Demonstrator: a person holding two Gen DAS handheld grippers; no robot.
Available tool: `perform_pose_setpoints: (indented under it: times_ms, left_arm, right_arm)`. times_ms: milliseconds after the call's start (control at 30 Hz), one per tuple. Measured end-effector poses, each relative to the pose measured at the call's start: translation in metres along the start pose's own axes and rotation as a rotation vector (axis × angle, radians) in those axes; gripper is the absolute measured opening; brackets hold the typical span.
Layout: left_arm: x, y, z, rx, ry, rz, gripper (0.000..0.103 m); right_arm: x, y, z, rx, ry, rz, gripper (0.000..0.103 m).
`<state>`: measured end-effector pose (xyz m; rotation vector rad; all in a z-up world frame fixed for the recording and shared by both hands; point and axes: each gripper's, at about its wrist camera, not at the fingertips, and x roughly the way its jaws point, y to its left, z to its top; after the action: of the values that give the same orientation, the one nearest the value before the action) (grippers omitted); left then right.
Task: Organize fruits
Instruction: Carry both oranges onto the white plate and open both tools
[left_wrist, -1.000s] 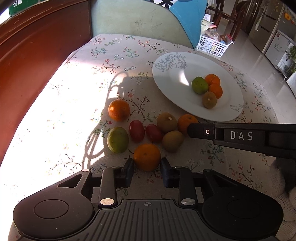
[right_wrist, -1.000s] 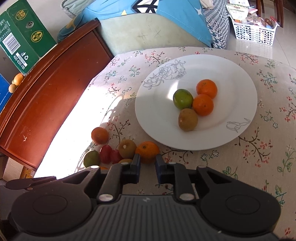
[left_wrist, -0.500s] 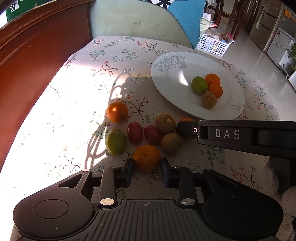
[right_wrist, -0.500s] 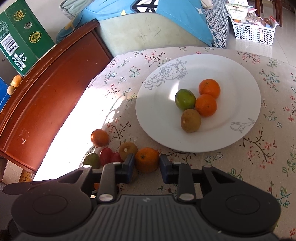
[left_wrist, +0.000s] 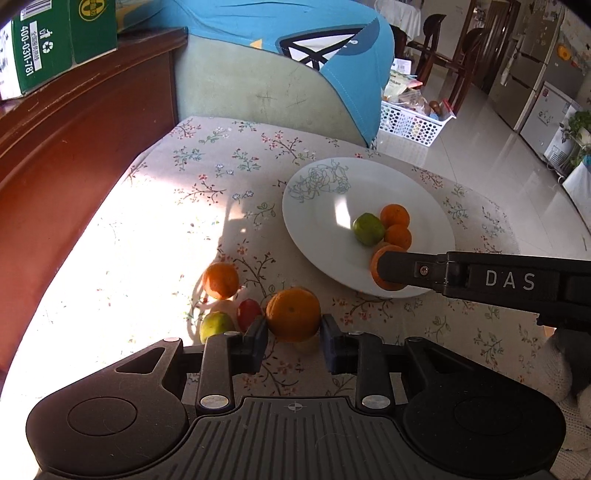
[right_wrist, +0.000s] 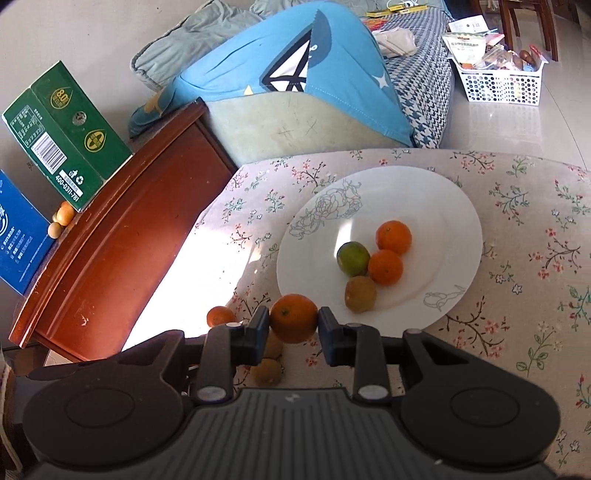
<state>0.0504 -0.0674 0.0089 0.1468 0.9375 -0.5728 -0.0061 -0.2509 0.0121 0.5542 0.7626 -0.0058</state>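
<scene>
Two oranges gripped; only the right view shows the kiwi (right_wrist: 360, 294).

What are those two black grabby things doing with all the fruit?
A person is sorting fruit with two handheld grippers. The left gripper holds an orange above the flowered tablecloth. The right gripper holds another orange by the near rim of the white plate. Four fruits already sit on the plate, and a few wait on the cloth.
</scene>
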Motion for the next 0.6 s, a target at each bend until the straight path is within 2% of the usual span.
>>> perform_pose_setpoints:
  times_ms: [267, 467, 600]
  left_arm:
    - [0.001, -0.020, 0.031, 0.049, -0.040, -0.044, 0.028]
    - [0.022, -0.022, 0.050, 0.035, -0.031, -0.047, 0.028]
    - [0.041, -0.026, 0.058, 0.036, -0.004, -0.037, 0.028]
  right_arm:
    - [-0.011, -0.020, 0.032, 0.007, -0.042, -0.032, 0.029]
    - [0.005, -0.048, 0.042, 0.110, -0.005, -0.069, 0.029]
    - [0.013, -0.060, 0.043, 0.126, 0.011, -0.107, 0.029]
